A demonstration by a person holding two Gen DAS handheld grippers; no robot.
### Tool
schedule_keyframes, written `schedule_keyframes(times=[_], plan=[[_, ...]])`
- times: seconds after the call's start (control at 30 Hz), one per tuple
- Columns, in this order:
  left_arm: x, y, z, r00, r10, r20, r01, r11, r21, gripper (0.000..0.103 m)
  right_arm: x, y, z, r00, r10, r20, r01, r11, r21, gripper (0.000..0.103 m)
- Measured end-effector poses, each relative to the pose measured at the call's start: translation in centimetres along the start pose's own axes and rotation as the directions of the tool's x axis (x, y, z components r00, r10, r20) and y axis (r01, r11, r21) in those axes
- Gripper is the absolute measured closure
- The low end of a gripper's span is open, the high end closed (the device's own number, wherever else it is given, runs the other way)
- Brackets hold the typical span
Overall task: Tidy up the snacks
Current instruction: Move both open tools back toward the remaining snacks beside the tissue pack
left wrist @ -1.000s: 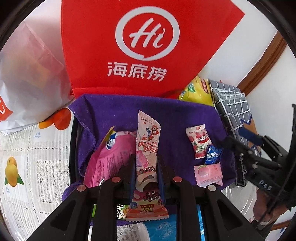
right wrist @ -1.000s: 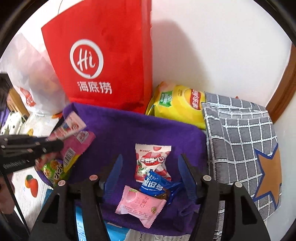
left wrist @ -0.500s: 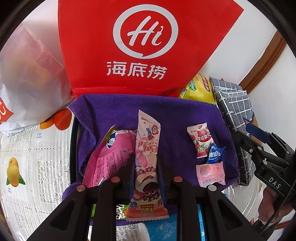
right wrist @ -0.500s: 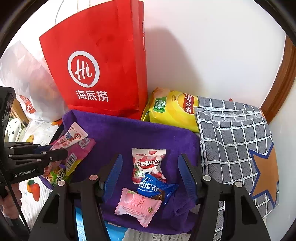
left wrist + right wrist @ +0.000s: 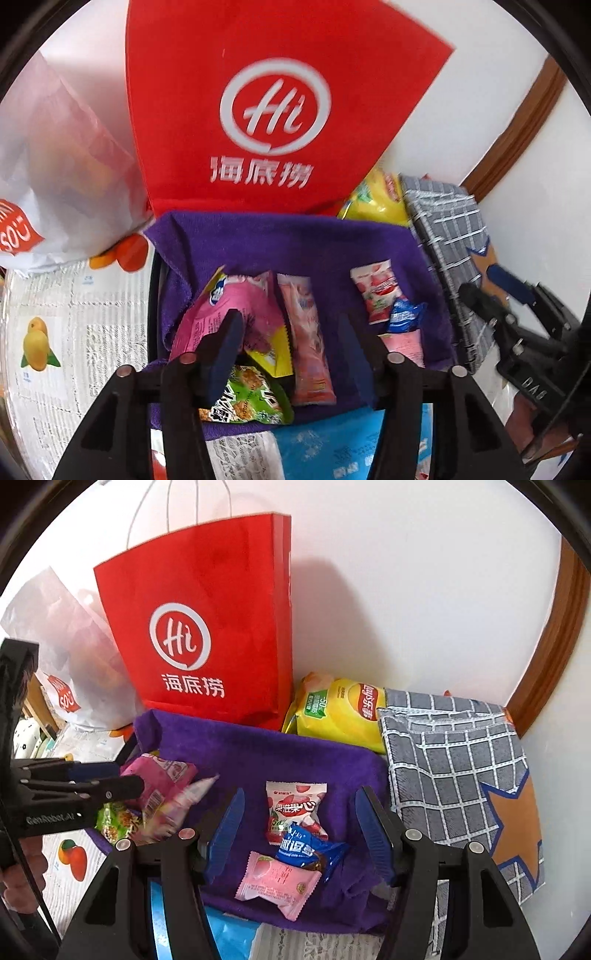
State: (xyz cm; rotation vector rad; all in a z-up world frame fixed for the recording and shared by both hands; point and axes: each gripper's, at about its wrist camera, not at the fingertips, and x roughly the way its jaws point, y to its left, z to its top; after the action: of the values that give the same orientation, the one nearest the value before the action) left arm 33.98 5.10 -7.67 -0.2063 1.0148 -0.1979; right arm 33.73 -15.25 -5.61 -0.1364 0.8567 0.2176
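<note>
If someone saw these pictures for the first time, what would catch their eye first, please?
First, the big red paper bag standing against the wall, behind the purple towel. Next, the bright snack packets scattered on that towel, and the yellow chip bag lying to the red bag's right.

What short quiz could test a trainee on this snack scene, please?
1. True or false: the right gripper holds the blue candy.
2. What stands behind the purple towel? A: red paper bag. B: green box. C: glass bottle.
3. In the right wrist view, how many small sweets lie together between the right gripper's jaws?

Key: 1 false, the jaws stand open above it, not pressing it. 2 A. 3 three.
</note>
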Motion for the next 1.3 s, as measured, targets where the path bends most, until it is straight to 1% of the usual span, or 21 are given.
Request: schedule_keyframes(times=[0.13,0.27,0.4,0.47,0.53,0.57,0.63,0.7,0.77,0.93,1.13,1.2,1.3], plan=[[-2.2,-0.6,-0.1,0.999,-0.026,0.036,0.025,1.000,0.016,0.048,-1.4,0.1,-1.2,1.000,-0.024,-0.009,0.024,1.000,0.001,0.041],[-4.1,-1.5,-0.4,0.996,-0.051,0.067,0.048,0.998,0.045,0.048,-3.7,0.1,-3.0,0.998,-0.054,-0.013,0.055,0.998,0.007,0.040],[-6.8,-3.1,-0.9,0.993,-0.051,0.111,0.041,0.995,0.094,0.048,-6.0,0.5,-5.0,0.998,-0.070,-0.012,0.070,0.998,0.003,0.041],[-8.1,-3.5,-1.5,0.990,-0.055,0.129,0.043,0.995,0.094,0.048,-7.1,0.7,-6.0,0.997,-0.080,-0.012,0.080,0.997,-0.002,0.041],[-9.1,-3.8,-2.3,0.989,-0.073,0.126,0.059,0.992,0.109,0.048,-8.3,1.1,-7.1,0.996,-0.085,-0.005,0.085,0.996,-0.004,0.041],[-9.5,-3.8,-2.9,0.990,-0.070,0.124,0.055,0.992,0.116,0.048,-8.8,1.2,-7.5,0.996,-0.087,0.000,0.087,0.996,0.000,0.041],[-10.2,-3.7,-4.1,0.991,-0.044,0.128,0.027,0.991,0.131,0.047,-9.8,1.4,-8.6,0.997,-0.072,0.014,0.071,0.997,0.014,0.041],[-10.7,-3.0,-5.5,0.993,-0.016,0.120,0.002,0.993,0.122,0.048,-10.5,1.8,-9.6,0.999,-0.045,0.022,0.044,0.999,0.031,0.041],[-10.9,-2.1,-6.7,0.993,-0.006,0.114,-0.007,0.994,0.110,0.048,-10.8,2.1,-10.5,0.999,-0.028,0.024,0.027,0.999,0.044,0.041],[-11.0,0.4,-10.1,0.995,0.026,0.093,-0.031,0.998,0.063,0.048,-10.4,3.2,-13.4,1.000,-0.007,-0.010,0.008,0.998,0.055,0.041],[-10.2,1.9,-13.7,0.998,0.032,0.057,-0.033,0.999,0.014,0.048,-9.0,3.4,-16.8,0.997,0.035,-0.062,-0.030,0.997,0.077,0.041],[-10.1,1.8,-14.6,0.998,0.030,0.051,-0.030,0.999,0.009,0.048,-8.6,3.3,-17.7,0.994,0.074,-0.077,-0.066,0.992,0.106,0.040],[-9.9,1.5,-15.6,0.999,0.026,0.048,-0.026,1.000,0.005,0.048,-8.1,3.6,-18.5,0.984,0.152,-0.094,-0.138,0.980,0.142,0.040]])
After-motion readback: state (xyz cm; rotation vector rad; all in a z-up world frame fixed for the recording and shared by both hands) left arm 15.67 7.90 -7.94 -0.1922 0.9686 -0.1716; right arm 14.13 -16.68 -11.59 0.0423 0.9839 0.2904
